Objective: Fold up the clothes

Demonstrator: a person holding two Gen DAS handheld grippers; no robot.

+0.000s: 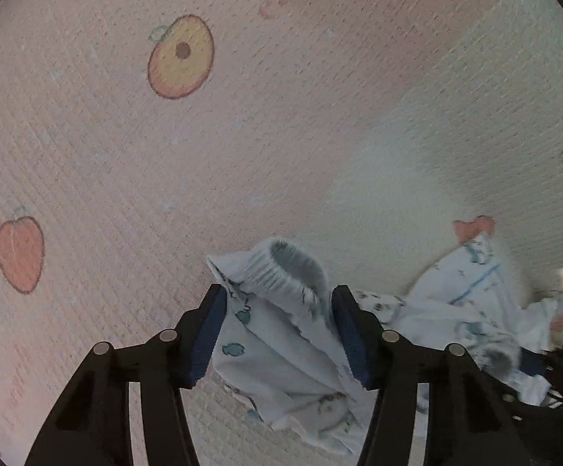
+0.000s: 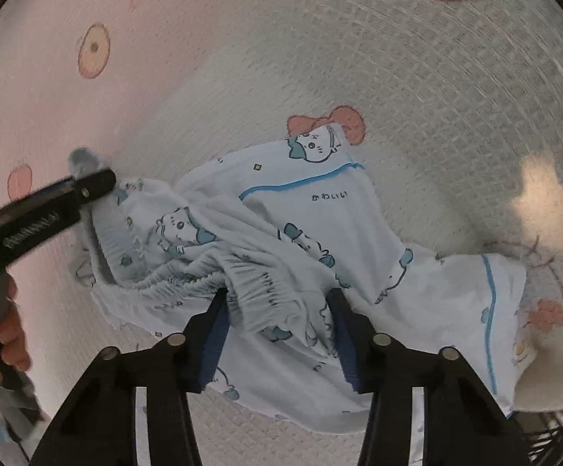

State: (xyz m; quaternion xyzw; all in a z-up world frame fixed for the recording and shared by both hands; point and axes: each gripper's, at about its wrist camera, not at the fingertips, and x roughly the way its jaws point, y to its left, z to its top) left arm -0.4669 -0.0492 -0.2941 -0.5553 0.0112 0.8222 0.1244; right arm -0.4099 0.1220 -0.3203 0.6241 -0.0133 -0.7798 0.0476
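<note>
Our printed shorts [image 2: 304,233] lie rumpled on the fruit-print mat [image 2: 437,77], well in from any edge. Both the left gripper [image 1: 279,322] and right gripper [image 2: 277,326] stand apart, straddling the elastic waistband [image 2: 204,279]. Light, limp cotton; we judge that gathered band the firmest hold.
</note>
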